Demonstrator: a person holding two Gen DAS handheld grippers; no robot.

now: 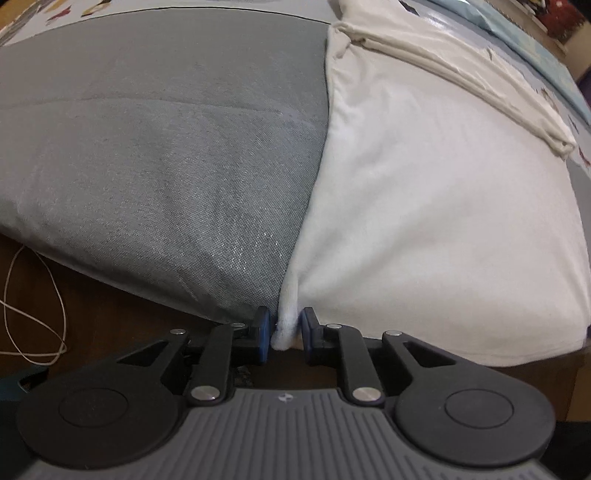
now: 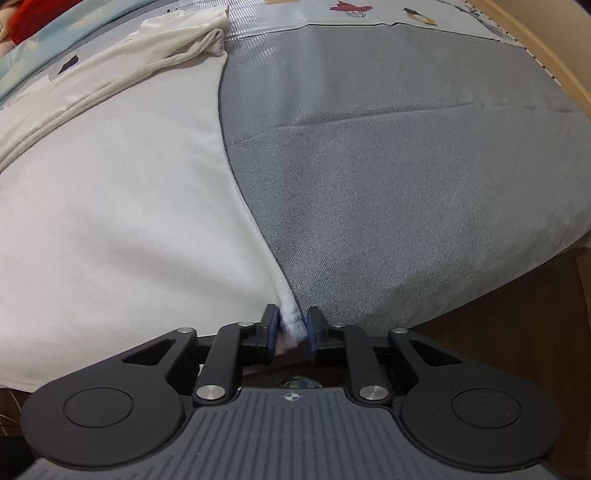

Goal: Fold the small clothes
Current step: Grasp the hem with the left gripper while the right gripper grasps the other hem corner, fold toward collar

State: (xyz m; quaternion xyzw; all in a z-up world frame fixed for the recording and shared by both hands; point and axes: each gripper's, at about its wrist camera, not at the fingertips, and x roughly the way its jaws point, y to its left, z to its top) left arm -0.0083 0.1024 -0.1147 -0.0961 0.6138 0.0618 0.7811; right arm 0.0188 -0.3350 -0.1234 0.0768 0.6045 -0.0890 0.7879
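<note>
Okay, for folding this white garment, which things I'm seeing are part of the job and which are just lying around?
Part of the job:
white garment
left gripper
right gripper
grey mat

Lying about:
white cable
red cloth

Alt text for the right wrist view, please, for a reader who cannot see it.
The right gripper pinches a bunched corner of a white cotton garment between its blue-padded jaws. The garment lies spread over a grey woven mat to the left of the view, with a folded strip along its far edge. Brown wooden furniture shows at lower right.
</note>
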